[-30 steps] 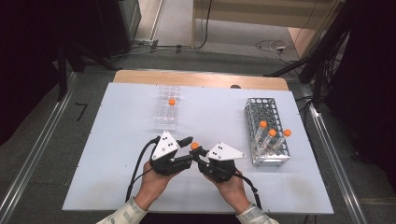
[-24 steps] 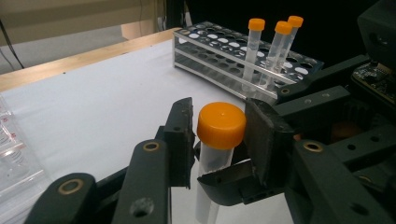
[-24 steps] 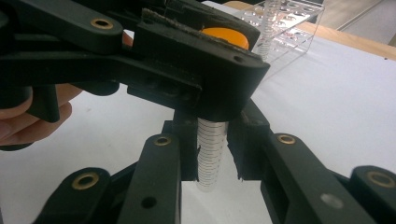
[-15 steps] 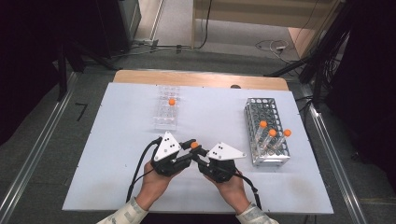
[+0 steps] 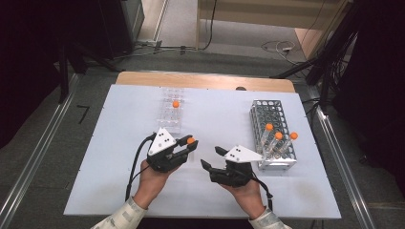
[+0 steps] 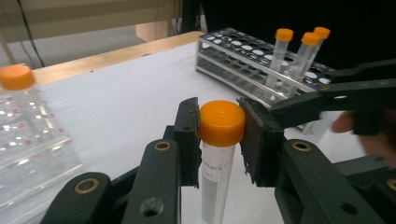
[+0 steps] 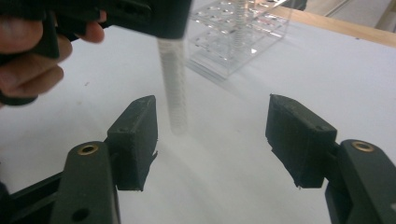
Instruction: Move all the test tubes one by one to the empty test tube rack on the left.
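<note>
A clear tube [image 6: 216, 170] with an orange cap [image 6: 222, 122] hangs upright over the white table, my left gripper [image 5: 191, 141] shut on it just under the cap. In the right gripper view the same tube [image 7: 173, 88] hangs from the left gripper [image 7: 140, 14], ahead of my right gripper [image 7: 210, 135]. The right gripper [image 5: 210, 156] stands a little to the right of the tube. Its jaws have just been opening, and nothing is between them.
A clear plastic rack [image 5: 171, 117] at the table's middle back holds one orange-capped tube [image 5: 175, 103]. At the right, a metal wire rack [image 5: 267, 112] carries three orange-capped tubes [image 5: 279, 137]. The white table [image 5: 119, 143] ends in a wooden strip at the back.
The right gripper has opened wide and drawn back to the right, away from the tube. The left gripper stays in place, shut on the tube.
</note>
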`<state>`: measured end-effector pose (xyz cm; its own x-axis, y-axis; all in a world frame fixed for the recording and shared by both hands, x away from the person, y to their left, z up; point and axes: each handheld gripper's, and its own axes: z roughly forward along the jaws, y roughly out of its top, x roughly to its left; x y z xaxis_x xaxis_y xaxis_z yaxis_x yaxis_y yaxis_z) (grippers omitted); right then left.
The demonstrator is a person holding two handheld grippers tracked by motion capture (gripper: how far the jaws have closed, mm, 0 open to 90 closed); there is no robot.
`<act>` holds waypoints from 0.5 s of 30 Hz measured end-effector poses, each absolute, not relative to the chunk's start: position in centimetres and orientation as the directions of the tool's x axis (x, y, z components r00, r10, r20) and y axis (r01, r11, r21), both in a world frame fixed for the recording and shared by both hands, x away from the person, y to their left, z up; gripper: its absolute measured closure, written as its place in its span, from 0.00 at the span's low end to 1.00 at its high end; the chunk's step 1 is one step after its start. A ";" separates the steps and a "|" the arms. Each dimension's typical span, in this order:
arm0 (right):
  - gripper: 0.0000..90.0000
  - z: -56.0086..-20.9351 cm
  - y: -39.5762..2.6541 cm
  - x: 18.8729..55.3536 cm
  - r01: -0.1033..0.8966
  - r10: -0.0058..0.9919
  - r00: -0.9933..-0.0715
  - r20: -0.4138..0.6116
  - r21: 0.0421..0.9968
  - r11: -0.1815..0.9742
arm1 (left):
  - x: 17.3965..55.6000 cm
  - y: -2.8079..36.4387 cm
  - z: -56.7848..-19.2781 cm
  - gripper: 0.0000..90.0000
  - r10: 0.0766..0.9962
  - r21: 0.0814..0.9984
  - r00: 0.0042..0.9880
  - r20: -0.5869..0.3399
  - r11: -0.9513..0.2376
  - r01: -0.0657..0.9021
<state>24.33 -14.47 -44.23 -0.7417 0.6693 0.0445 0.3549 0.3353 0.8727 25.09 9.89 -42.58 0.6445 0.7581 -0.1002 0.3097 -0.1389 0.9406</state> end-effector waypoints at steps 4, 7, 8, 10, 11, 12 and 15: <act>0.36 -44.1 -16.5 24.1 0.371 0.692 -0.720 0.048 0.870 0.326 | 25.4 10.7 -42.4 0.77 0.771 0.942 0.627 -0.109 -0.122 0.314; 0.36 -44.2 -17.9 24.1 0.374 0.710 -0.703 0.044 0.872 0.315 | 25.7 11.2 -42.2 0.77 0.782 0.944 0.613 -0.112 -0.108 0.312; 0.36 -44.2 -18.3 24.1 0.378 0.718 -0.694 0.047 0.873 0.308 | 25.7 11.4 -42.1 0.77 0.784 0.944 0.609 -0.117 -0.103 0.313; 0.36 -44.2 -19.1 24.2 0.375 0.728 -0.684 0.044 0.877 0.299 | 25.9 11.7 -42.0 0.77 0.790 0.944 0.601 -0.124 -0.093 0.317; 0.36 -44.2 -19.4 24.2 0.376 0.736 -0.675 0.040 0.877 0.297 | 26.0 11.8 -41.9 0.77 0.790 0.944 0.600 -0.126 -0.090 0.318; 0.36 -44.3 -19.8 24.3 0.380 0.741 -0.670 0.042 0.877 0.294 | 26.0 11.9 -41.9 0.77 0.793 0.944 0.596 -0.126 -0.089 0.318; 0.36 -44.3 -20.7 24.3 0.384 0.750 -0.659 0.045 0.878 0.285 | 26.3 12.1 -41.7 0.77 0.799 0.944 0.588 -0.127 -0.085 0.320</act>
<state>24.26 -20.65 -44.28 -0.6594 0.7504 0.0451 0.3844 0.2850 0.8781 26.26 12.14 -41.71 0.5877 0.7991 -0.1270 0.3201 -0.0854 0.9435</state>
